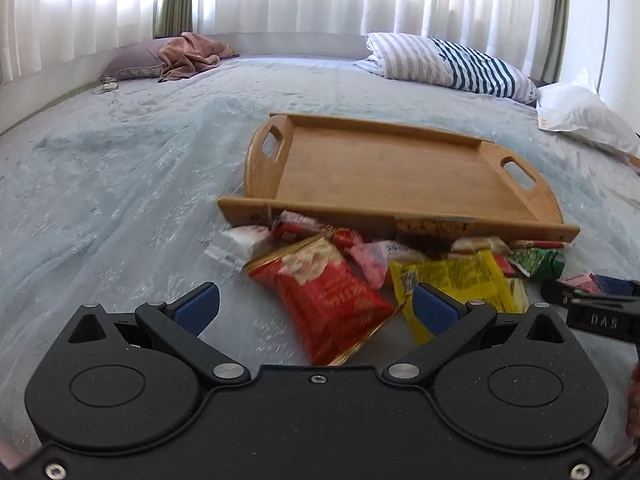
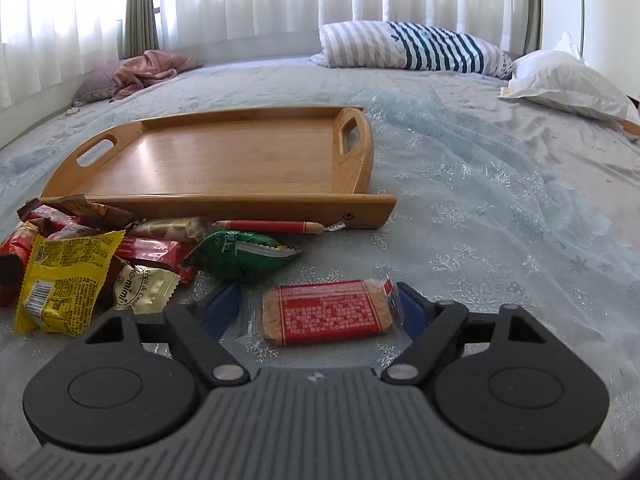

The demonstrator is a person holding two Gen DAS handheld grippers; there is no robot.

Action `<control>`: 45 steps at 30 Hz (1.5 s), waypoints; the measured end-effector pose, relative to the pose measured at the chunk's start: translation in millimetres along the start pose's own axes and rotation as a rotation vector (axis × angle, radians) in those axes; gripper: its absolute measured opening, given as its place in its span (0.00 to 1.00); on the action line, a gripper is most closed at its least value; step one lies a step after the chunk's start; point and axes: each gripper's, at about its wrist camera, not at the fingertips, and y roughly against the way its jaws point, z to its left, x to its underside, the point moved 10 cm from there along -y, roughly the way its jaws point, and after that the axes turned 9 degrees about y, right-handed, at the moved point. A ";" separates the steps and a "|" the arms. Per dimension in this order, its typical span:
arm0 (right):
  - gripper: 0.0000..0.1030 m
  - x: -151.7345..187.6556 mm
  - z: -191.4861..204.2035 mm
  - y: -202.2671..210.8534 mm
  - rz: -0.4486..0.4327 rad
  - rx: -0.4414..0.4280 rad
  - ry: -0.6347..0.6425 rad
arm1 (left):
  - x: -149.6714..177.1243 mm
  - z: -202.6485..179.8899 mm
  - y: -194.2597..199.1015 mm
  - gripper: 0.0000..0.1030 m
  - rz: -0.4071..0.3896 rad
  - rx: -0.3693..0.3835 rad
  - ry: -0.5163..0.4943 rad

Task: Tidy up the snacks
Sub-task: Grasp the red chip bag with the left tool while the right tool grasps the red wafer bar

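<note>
Straddling a red-labelled biscuit pack (image 2: 326, 311) on the bed (image 2: 500, 216), the right hand-held gripper (image 2: 320, 308) brackets it, contact unclear; the left hand-held gripper (image 1: 316, 308) gapes unladen.

Wide bed (image 2: 500, 200) under pale blue snowflake-patterned spread. White sheer curtains (image 2: 260, 0) glowed with daylight behind. Striped pillow (image 2: 412, 52), white pillow (image 2: 568, 80), crumpled pink cloth (image 2: 140, 70) lay along the head.

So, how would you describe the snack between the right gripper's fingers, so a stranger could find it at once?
Start at the wooden tray on the bed; snack packets lie heaped before its near rim. Apart from that heap lies a flat biscuit bar. Only it has a clear wrapper with a red label.
</note>
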 end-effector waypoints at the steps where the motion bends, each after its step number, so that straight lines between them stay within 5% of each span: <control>1: 0.75 -0.1 0.5 0.5 -0.005 0.003 0.004 | -1.1 -2.2 -2.2 0.99 -0.002 -0.009 -0.009; 9: 0.70 1.9 -0.4 3.9 -0.032 0.024 -0.004 | -4.3 -11.7 -15.5 0.76 -0.017 -0.023 -0.052; 18: 0.70 3.0 1.5 5.4 -0.038 0.035 -0.007 | 1.6 -1.9 -14.9 0.59 0.024 0.030 0.071; 21: 0.70 2.5 -0.6 5.6 -0.038 0.028 -0.021 | 1.2 3.7 -9.6 0.39 0.016 0.039 0.091; 38: 0.65 -1.6 -7.8 12.1 0.004 0.030 -0.083 | -9.8 21.9 17.1 0.38 0.007 0.123 0.236; 45: 0.65 -2.3 -10.9 24.4 0.006 0.051 -0.069 | -17.2 15.4 25.2 0.39 -0.024 0.147 0.190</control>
